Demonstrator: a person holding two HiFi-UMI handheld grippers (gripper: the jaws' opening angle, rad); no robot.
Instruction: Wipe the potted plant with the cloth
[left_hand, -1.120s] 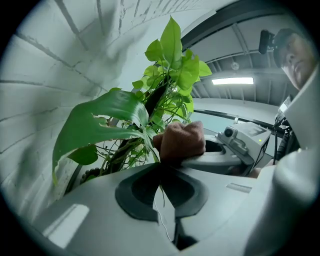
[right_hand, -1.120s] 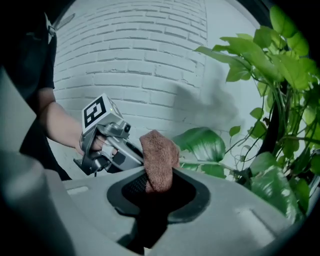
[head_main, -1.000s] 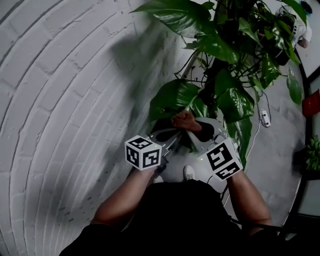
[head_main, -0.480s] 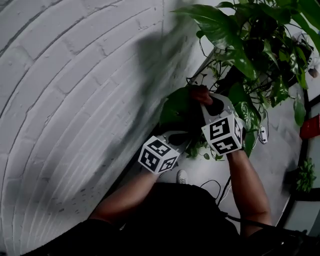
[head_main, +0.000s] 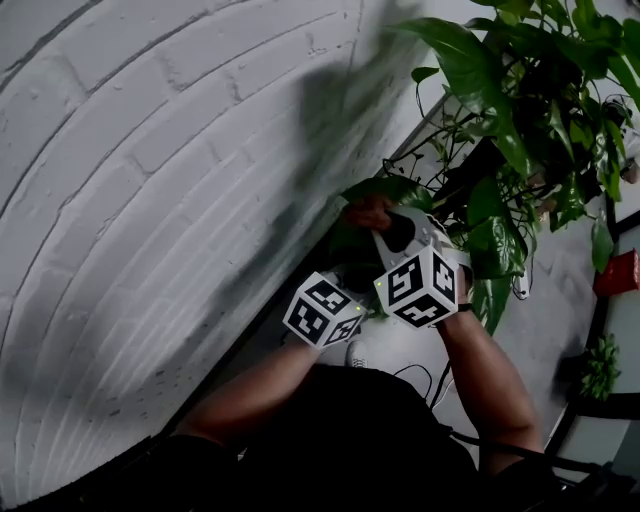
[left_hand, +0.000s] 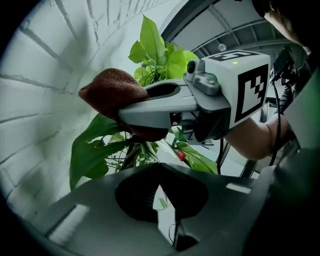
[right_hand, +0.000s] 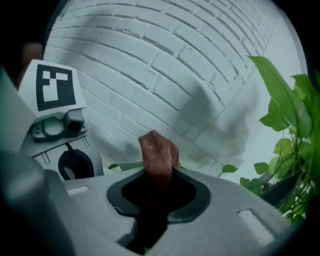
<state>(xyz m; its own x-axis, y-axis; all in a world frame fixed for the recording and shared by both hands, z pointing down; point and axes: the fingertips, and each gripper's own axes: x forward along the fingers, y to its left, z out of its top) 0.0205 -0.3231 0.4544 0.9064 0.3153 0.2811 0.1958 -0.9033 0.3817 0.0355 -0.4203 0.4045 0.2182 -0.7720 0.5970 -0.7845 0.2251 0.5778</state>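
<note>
Person stands facing a white brick wall (head_main: 150, 180), with 1 gripper in each hand and both held out low toward the potted plant (head_main: 520, 130). The plant stands close to the wall and its foliage fills the upper right of the head view.

Right gripper (right_hand: 158, 182): jaws clamped on the cloth (right_hand: 159, 152). The cloth is reddish brown and knitted. A bunched wad of it sticks out past the jaw tips, and the rest runs down into the dark gap between the 2 jaws. The gripper points at the wall.

Cloth position: at the plant's lowest foliage, on the wall side. In the head view it lies at the near edge of 1 large leaf (head_main: 385, 190). In the left gripper view it sits just above a broad drooping leaf. I cannot tell whether cloth and leaf touch.

Left gripper (left_hand: 161, 170): jaws drawn together, with only a thin slit between them. Nothing clearly shows between them, and I cannot tell whether a leaf edge is caught there. It sits just below and beside the right gripper, aimed at the same low leaves. The right gripper crosses its view from right to left.

The 2 marker cubes sit close together but apart. Both forearms are bare. Grey floor (head_main: 560, 290) shows beyond the plant.
</note>
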